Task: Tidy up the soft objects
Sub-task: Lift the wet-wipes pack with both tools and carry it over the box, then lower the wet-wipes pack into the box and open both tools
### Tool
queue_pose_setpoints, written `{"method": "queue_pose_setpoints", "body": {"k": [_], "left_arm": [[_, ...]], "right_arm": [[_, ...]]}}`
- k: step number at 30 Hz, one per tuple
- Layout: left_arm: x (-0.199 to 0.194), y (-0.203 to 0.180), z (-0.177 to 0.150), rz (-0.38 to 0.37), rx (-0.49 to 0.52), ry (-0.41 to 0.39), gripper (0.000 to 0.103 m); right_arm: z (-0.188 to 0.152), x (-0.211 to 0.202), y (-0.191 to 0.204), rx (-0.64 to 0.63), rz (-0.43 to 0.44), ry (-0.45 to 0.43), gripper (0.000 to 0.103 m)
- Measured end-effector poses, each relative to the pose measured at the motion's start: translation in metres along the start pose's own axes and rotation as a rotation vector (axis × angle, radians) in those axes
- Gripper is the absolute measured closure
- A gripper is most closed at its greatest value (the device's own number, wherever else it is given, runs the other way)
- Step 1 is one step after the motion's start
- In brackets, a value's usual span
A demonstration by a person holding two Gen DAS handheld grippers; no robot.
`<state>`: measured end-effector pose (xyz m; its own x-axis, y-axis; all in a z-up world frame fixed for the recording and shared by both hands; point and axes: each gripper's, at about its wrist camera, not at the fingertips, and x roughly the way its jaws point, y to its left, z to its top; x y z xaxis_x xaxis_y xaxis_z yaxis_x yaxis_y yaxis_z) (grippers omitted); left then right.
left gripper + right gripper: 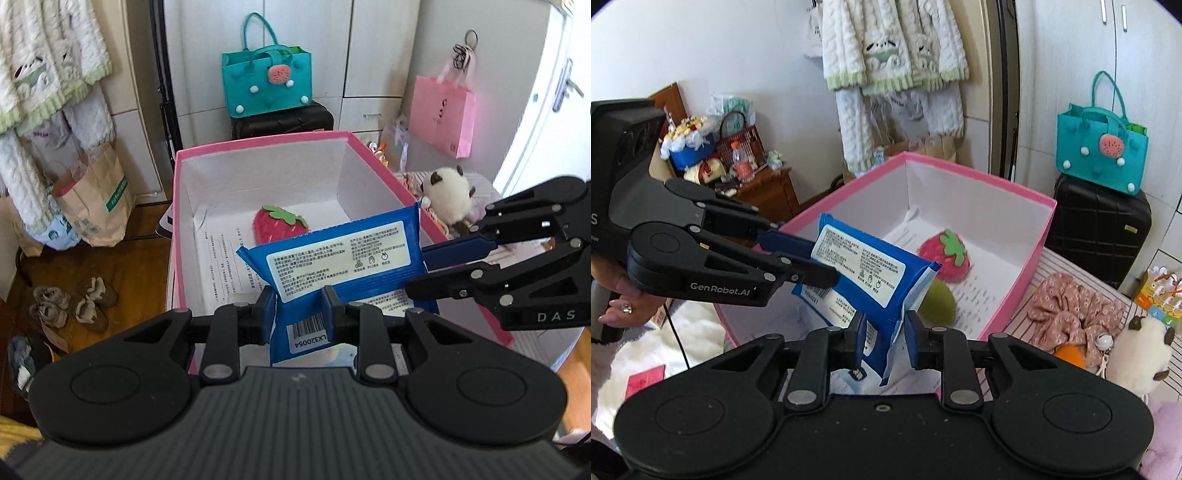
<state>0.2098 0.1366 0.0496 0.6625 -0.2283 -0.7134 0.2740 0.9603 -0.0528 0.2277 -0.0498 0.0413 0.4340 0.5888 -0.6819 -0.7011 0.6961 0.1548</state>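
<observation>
Left tool [299, 314]: clamped on the barcode end of a blue plastic wipes pack with white label [340, 266], held above the pink-rimmed, white-lined open cardboard box [258, 142].
Right tool [884, 330]: jaws narrow, pinching the pack's crimped end, at 3 o'clock in the left view.
Done: red plush strawberry [275, 225] and green plush ball [940, 304] already boxed.
Left: floral scrunchie [1075, 310] and white plush animal [1141, 354] on the striped worktop [1034, 321], 4 o'clock.
Room: box floor mostly free; near rim close beneath the pack.

White tiled wall [258, 55], wood floor [122, 266], black suitcase [1102, 236], wooden cabinet [772, 192], bright daylight
</observation>
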Motion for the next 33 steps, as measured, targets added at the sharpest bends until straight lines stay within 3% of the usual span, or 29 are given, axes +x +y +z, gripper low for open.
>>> {"method": "queue_pose_setpoints", "body": {"k": [16,19,33], "left_arm": [[0.021,-0.009,0.001,0.081,0.085,0.034,0.076],[0.013,-0.013,0.003,0.093,0.106,0.014,0.069],[-0.043,-0.035,0.001,0.105,0.124,-0.033,0.062]], "right_arm": [[0.005,0.018,-0.008,0.008,-0.024,0.042,0.073],[0.005,0.012,-0.005,0.001,-0.020,0.032,0.073],[-0.002,-0.055,0.024,-0.053,-0.026,-0.079,0.065]]}}
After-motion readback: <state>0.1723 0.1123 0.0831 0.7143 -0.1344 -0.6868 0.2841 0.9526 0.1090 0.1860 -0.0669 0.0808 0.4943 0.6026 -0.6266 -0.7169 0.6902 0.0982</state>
